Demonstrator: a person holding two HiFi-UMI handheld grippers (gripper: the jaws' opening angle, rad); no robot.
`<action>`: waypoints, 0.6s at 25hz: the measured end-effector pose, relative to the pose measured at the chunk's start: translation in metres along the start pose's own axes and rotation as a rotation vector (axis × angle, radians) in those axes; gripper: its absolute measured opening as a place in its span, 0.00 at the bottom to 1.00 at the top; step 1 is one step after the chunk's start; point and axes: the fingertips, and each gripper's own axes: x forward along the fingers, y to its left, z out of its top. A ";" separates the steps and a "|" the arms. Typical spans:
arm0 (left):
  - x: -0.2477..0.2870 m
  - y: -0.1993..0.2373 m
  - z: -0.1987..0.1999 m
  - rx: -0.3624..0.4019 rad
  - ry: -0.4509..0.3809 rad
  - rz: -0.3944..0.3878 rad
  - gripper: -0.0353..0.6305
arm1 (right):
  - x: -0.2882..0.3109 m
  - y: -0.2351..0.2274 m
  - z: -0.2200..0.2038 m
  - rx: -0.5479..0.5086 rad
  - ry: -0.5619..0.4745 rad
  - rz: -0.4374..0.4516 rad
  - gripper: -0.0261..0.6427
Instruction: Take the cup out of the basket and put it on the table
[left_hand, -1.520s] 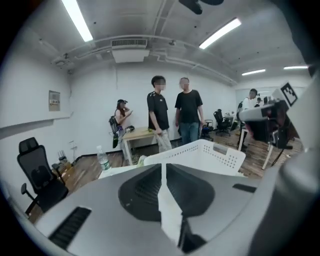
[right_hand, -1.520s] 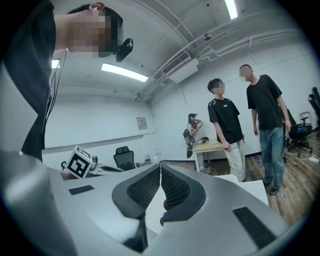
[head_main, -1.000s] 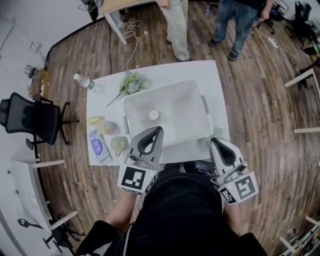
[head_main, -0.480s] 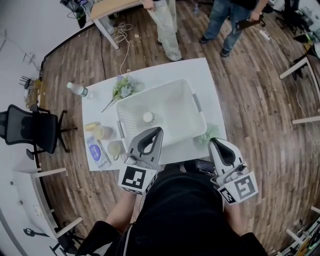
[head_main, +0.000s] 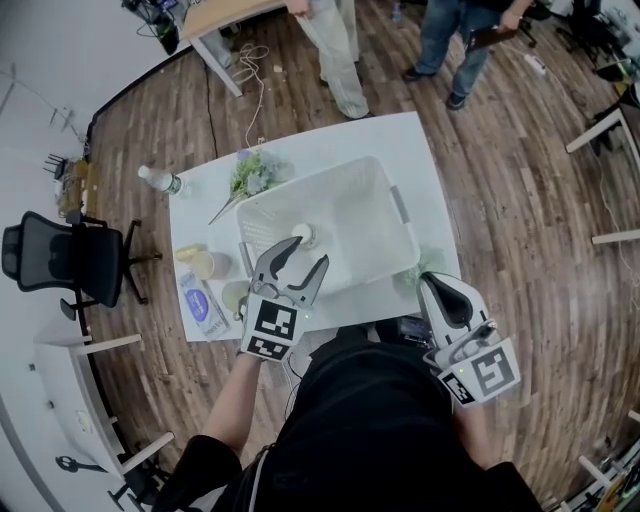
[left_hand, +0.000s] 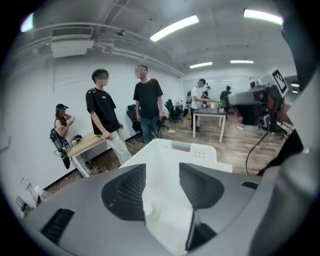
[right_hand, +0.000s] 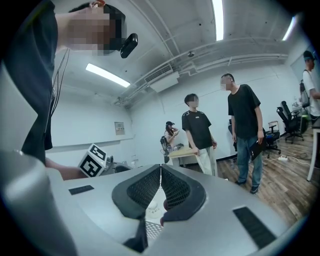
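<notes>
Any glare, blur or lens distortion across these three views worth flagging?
Head view: heavy fisheye, floorboards bow toward the edges; lighting is even, and the white basket nearly blends into the white table. Left gripper view: dark vignette corners, ceiling strip light clipped, slightly soft overall. Right gripper view: same vignette, ceiling light blown out.

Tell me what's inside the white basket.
One small cup sits in the basket, nothing else visible. The left hand-held gripper, jaws just opening and gripping nothing, covers the near-left corner.
</notes>
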 end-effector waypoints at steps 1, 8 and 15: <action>0.009 0.004 -0.010 0.044 0.057 -0.014 0.37 | 0.000 -0.001 0.000 0.002 0.001 -0.002 0.08; 0.072 0.017 -0.102 0.260 0.515 -0.239 0.55 | -0.005 -0.013 -0.004 0.024 -0.002 -0.036 0.08; 0.124 0.036 -0.155 0.259 0.761 -0.316 0.57 | -0.023 -0.039 -0.008 0.052 -0.006 -0.111 0.08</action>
